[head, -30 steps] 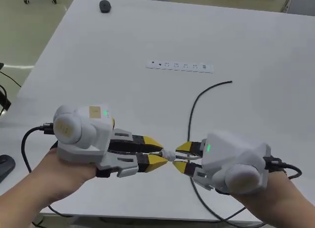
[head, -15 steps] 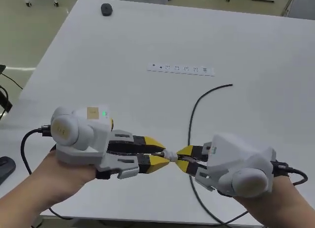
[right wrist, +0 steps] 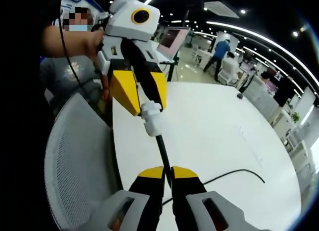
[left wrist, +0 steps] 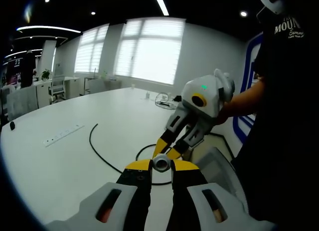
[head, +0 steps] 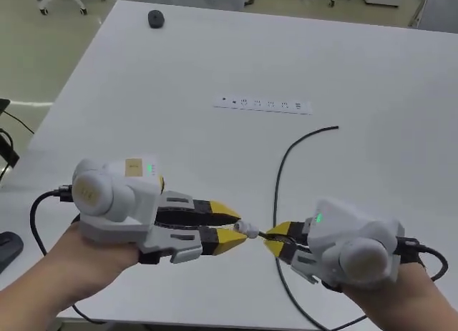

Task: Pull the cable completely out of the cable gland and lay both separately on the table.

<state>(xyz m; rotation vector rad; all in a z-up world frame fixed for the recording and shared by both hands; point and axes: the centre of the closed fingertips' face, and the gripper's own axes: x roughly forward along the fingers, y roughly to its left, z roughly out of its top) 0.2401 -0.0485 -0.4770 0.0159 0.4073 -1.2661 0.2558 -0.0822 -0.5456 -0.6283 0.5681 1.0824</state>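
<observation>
My left gripper [head: 241, 227] is shut on the white cable gland [head: 249, 231], held above the table's near edge. A short black stretch of the cable [head: 280, 166] leaves the gland and runs into my right gripper [head: 273, 238], which is shut on it just to the right. Beyond that the cable curves across the table to its free end. In the left gripper view the gland [left wrist: 160, 162] sits between the yellow jaw tips of that gripper [left wrist: 161, 167], with the right gripper [left wrist: 167, 150] facing it. In the right gripper view the cable [right wrist: 162, 146] rises from my right gripper [right wrist: 168, 172] to the gland [right wrist: 151, 118].
A white power strip [head: 263, 104] lies mid-table beyond the cable's end. A small dark object [head: 155, 18] sits at the far left corner. The table [head: 143, 95] drops off at its left and near edges. A grey mesh chair [right wrist: 75, 156] stands below the grippers.
The right gripper has drawn back to the right, away from the gland. A short length of bare cable now shows between the gland and its jaws. The left gripper holds about still.
</observation>
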